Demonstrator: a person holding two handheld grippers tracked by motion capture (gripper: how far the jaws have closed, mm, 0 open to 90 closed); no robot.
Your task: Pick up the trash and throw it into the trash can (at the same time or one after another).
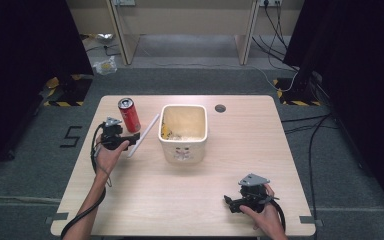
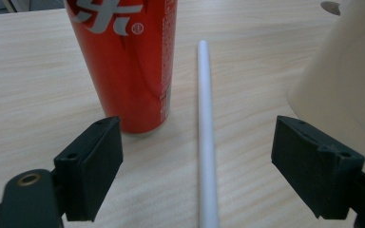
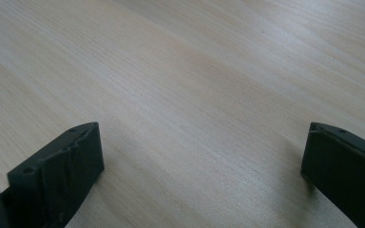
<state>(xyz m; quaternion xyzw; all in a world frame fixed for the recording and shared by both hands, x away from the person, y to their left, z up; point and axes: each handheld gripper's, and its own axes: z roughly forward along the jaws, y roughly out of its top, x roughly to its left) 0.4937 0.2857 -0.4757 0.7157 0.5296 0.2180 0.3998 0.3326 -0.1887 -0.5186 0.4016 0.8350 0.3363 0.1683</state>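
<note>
Left gripper: your left gripper (image 1: 131,138) sits just left of the cream bin, low over the table, its jaws spread wide apart and holding nothing.
Between the jaws: in the left gripper view the white stick (image 2: 206,128) runs straight up the gap, touching neither jaw; it lies flat on the wood.
White stick, place: in the high view the stick (image 1: 143,135) lies slanted just beside the bin's left wall, its far end near the bin's back left corner.
Red can: the red can (image 1: 129,114) stands upright to the left of the bin, just beyond your left gripper; in the left gripper view it rises close behind the left-hand jaw.
Cream bin: the cream bin (image 1: 182,150) stands near the table's middle, open at the top, with yellowish scraps inside.
Right gripper: your right gripper (image 1: 230,202) rests well apart from the bin, toward the near right corner of the table (image 1: 145,200), jaws wide apart over bare wood.
</note>
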